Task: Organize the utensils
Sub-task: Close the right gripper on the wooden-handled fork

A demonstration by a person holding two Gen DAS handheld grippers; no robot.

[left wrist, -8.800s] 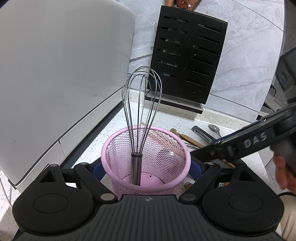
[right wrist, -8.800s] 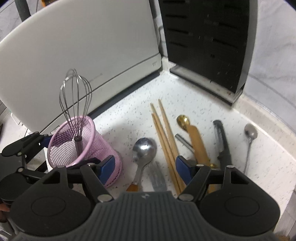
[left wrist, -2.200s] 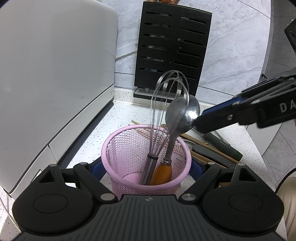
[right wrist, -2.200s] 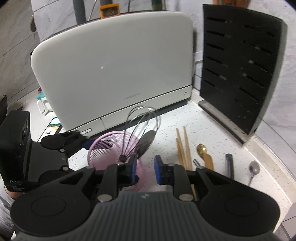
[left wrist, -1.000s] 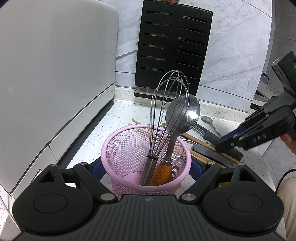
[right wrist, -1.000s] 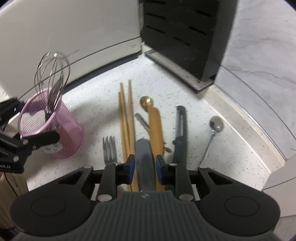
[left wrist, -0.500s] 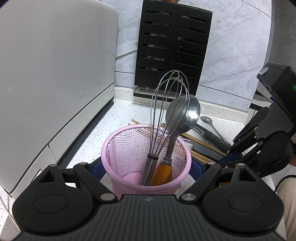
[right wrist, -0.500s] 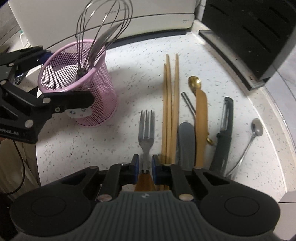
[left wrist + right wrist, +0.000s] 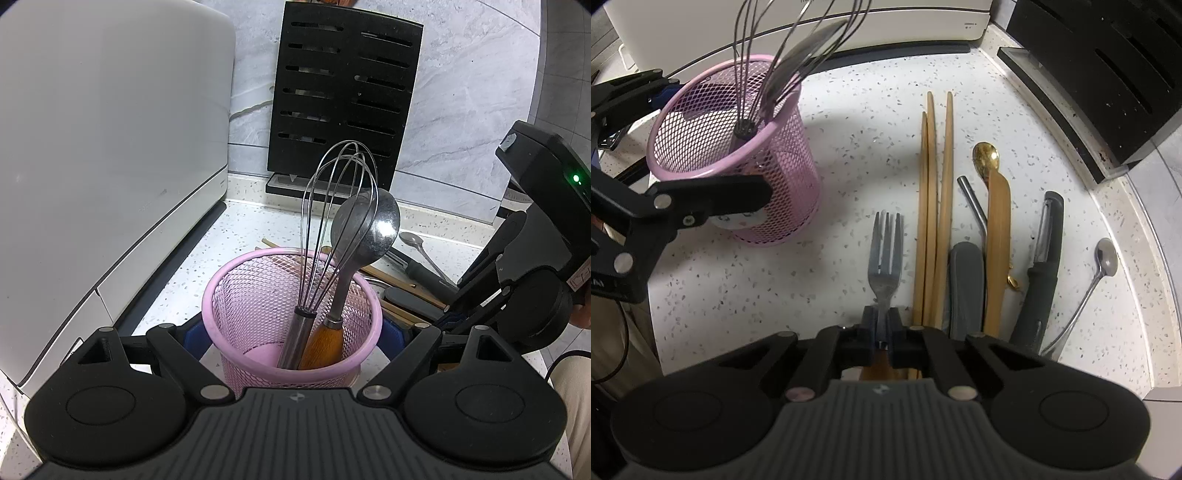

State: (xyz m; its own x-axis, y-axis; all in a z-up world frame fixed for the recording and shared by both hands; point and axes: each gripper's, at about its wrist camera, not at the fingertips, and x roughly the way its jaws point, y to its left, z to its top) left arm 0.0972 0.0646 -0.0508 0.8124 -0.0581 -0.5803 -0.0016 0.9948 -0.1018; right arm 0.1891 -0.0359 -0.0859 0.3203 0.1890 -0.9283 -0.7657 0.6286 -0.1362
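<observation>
A pink mesh cup [image 9: 221,295] stands on the speckled counter with a wire whisk [image 9: 332,206] and a wooden-handled spoon [image 9: 373,229] upright in it. My left gripper [image 9: 291,330] is shut on the cup, one blue pad on each side of it. In the right wrist view a steel fork [image 9: 885,258] lies flat on the counter with its tines pointing away, to the right of the cup [image 9: 783,206]. My right gripper [image 9: 882,325] has just been closing and now pinches the fork's neck between its pads. The fork's wooden handle is mostly hidden under the gripper.
To the right of the fork lie wooden chopsticks [image 9: 934,206], a metal straw [image 9: 973,206], a gold spoon [image 9: 986,157], a grey handle [image 9: 966,280], a dark peeler [image 9: 1045,258] and a small spoon [image 9: 1106,258]. A black knife block [image 9: 343,92] and a white appliance [image 9: 92,166] stand behind.
My right gripper has sunk toward the counter over the fork and its jaws have shut on the fork's neck. The left gripper and the cup have kept still.
</observation>
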